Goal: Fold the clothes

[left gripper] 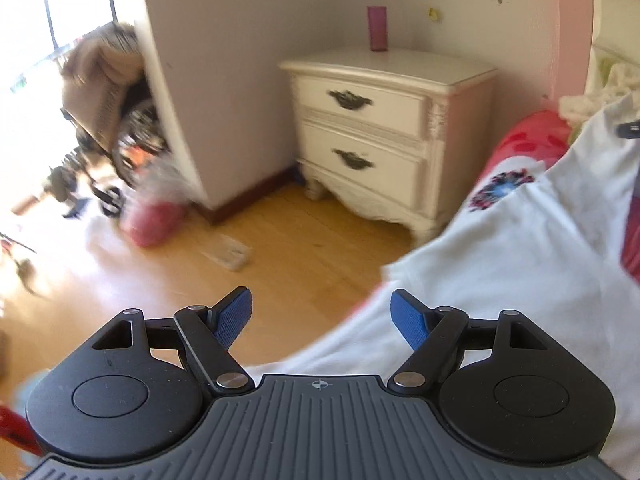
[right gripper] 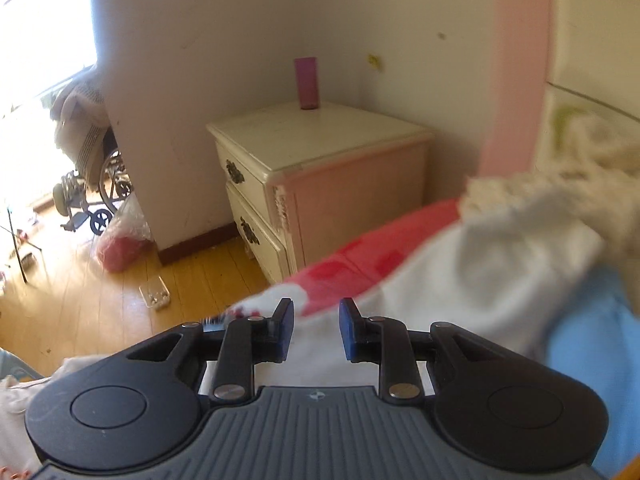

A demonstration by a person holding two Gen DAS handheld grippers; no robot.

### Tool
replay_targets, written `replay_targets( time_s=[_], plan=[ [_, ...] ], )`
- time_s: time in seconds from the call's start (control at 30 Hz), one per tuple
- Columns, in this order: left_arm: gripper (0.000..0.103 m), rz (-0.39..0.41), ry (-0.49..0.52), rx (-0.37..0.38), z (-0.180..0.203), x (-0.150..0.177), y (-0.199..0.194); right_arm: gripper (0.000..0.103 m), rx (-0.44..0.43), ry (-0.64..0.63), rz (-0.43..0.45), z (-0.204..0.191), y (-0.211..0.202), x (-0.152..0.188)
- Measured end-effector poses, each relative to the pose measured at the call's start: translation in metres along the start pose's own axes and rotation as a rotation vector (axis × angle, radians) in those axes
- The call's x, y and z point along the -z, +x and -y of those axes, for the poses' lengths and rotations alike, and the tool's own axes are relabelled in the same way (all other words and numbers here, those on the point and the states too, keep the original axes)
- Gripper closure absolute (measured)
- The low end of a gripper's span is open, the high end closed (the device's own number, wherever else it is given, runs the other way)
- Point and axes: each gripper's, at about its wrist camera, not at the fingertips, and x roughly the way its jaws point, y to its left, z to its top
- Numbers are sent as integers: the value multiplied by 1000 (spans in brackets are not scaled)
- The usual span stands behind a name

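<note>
Left gripper [left gripper: 322, 316] held above the floor edge, jaws spread wide, blue pads [left gripper: 234, 314] with nothing between them. Just beyond the right pad, a white T-shirt [left gripper: 500, 264] spread out, with a dark round print [left gripper: 500, 190] on the cloth and a red-pink bedcover [left gripper: 528, 140] showing beyond it. At the far right edge of the left wrist view, a small dark piece, too little of it visible to name.

Right gripper [right gripper: 316, 330] with jaws parted narrowly, pads not pressing on anything. Under and beyond them, the same white T-shirt [right gripper: 460, 280] lying over the red-pink bedcover [right gripper: 372, 260]; one white tip of cloth reaching over the bed edge near the left pad. To the right, a light blue garment [right gripper: 592, 360], and above it a cream knitted piece [right gripper: 560, 188] (rather blurred).

Behind, against the wall: a cream nightstand [left gripper: 384, 120] with two drawers and dark handles, a pink tumbler [left gripper: 377, 28] upright on its top. On the wooden floor [left gripper: 280, 272]: a small clear plastic tray [right gripper: 155, 293] and a bag with something red inside [right gripper: 120, 248] beside the wall corner. Further left, in strong window light, a wheelchair [right gripper: 92, 184] with cloth draped over its back.
</note>
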Motion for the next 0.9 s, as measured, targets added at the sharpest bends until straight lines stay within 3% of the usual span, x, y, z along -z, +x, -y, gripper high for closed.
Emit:
replay_targets(
  time_s=[0.1, 0.2, 0.27, 0.4, 0.67, 0.8, 0.9],
  plan=[
    [25, -42, 31, -42, -16, 6, -31, 77, 25, 44, -22, 14, -18, 17],
    [25, -68, 26, -28, -12, 26, -44, 74, 83, 121, -35, 33, -26, 30],
    [25, -61, 1, -3, -1, 39, -40, 62, 147, 121, 1, 45, -27, 32],
    [25, -100, -45, 82, 27, 51, -18, 58, 246, 188, 79, 75, -29, 26],
    [25, -159, 63, 158, 82, 54, 18, 54, 219, 512, 152, 144, -8, -9],
    [25, -194, 69, 174, 93, 63, 32, 55, 224, 586, 153, 160, 12, -14],
    [25, -214, 66, 173, 97, 69, 39, 60, 247, 569, 162, 161, 23, -13]
  ],
)
